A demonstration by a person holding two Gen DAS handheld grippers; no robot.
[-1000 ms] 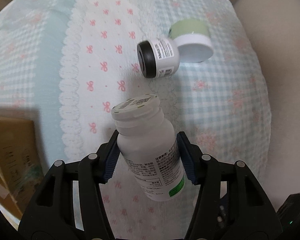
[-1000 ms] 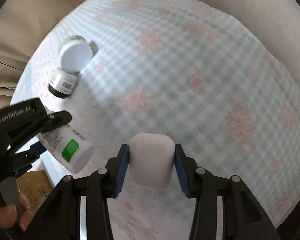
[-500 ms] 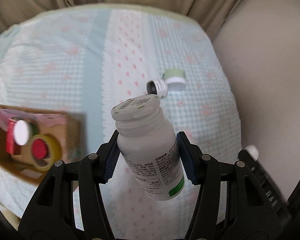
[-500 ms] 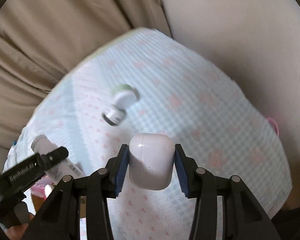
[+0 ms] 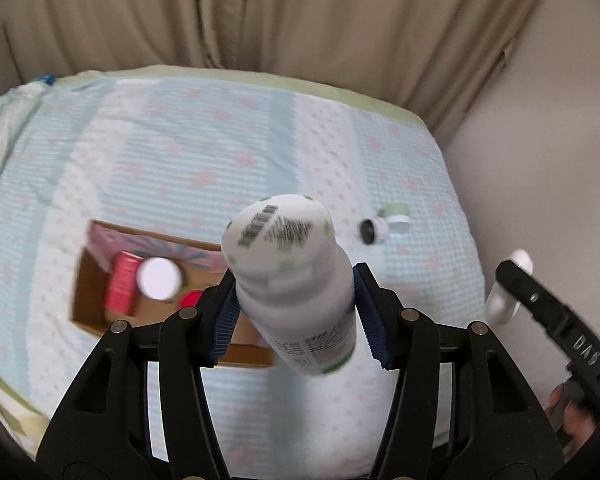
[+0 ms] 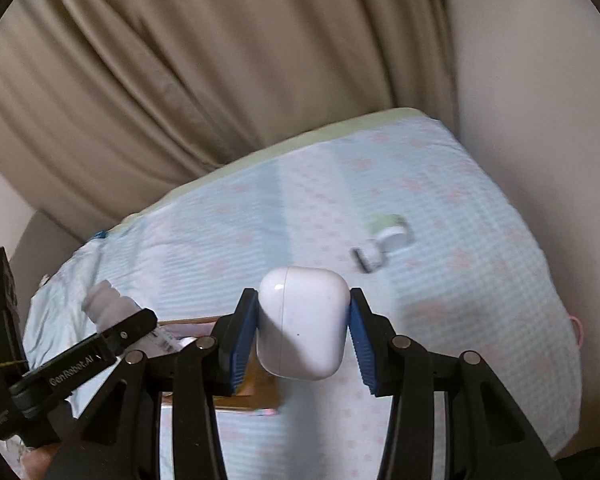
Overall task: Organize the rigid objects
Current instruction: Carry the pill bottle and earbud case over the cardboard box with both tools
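Observation:
My left gripper (image 5: 294, 316) is shut on a white pill bottle (image 5: 292, 276) and holds it high above the bed, over the near right part of a cardboard box (image 5: 88, 280). My right gripper (image 6: 302, 332) is shut on a white earbud case (image 6: 302, 326), also held high; it shows at the right edge of the left wrist view (image 5: 504, 296). The box holds a red can (image 5: 120, 284), a white-lidded jar (image 5: 158, 278) and a red-lidded item (image 5: 190, 300). A small black-capped bottle (image 5: 374, 230) and a green-and-white jar (image 5: 396, 216) lie on the bed at the far right.
The bed (image 5: 180, 152) has a light blue checked cover with pink bows. Beige curtains (image 5: 260, 12) hang behind it and a plain wall (image 5: 560, 140) stands on the right. The left gripper and bottle show at the left of the right wrist view (image 6: 112, 312).
Both grippers have risen well above the bed with their objects. The left one has moved over the cardboard box, which came into view. The two small containers now look far away.

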